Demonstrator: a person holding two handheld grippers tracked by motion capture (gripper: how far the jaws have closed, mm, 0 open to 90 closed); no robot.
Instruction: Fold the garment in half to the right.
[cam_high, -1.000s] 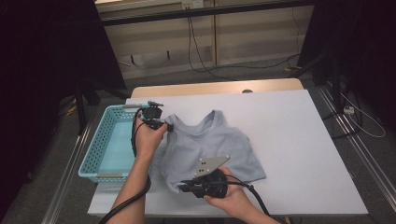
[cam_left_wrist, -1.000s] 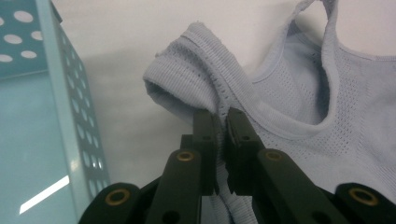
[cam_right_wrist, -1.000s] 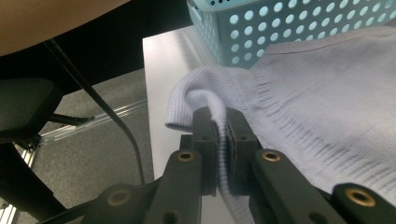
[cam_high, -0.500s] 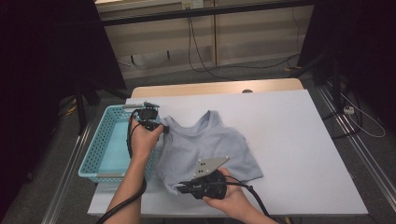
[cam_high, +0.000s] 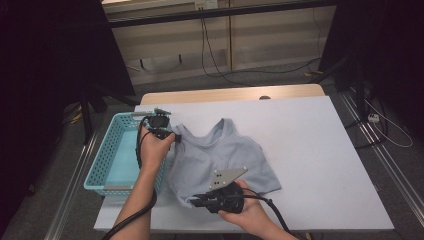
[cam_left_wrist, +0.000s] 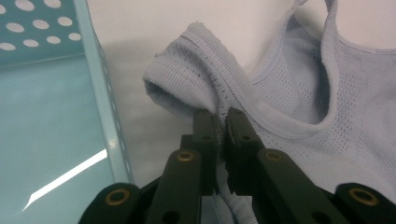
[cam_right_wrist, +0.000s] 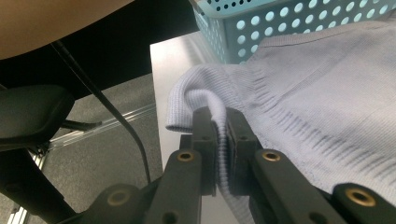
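Note:
A pale blue knit tank top (cam_high: 220, 157) lies spread on the white table (cam_high: 320, 155). My left gripper (cam_high: 175, 140) is shut on the top's left shoulder strap (cam_left_wrist: 205, 88), right beside the basket; the ribbed strap is pinched between its black jaws (cam_left_wrist: 221, 126). My right gripper (cam_high: 197, 201) is shut on the ribbed bottom hem (cam_right_wrist: 205, 93) at the near left corner, close to the table's front edge, and its jaws (cam_right_wrist: 221, 123) clamp a fold of that hem.
A turquoise perforated plastic basket (cam_high: 107, 175) stands at the table's left edge, touching the garment's side. A wooden strip (cam_high: 230, 94) runs along the table's far edge. Cables trail from both grippers toward the person.
The left hand drew the shoulder strap slightly left toward the basket early on, stretching the top flatter. The right gripper has kept still on the hem.

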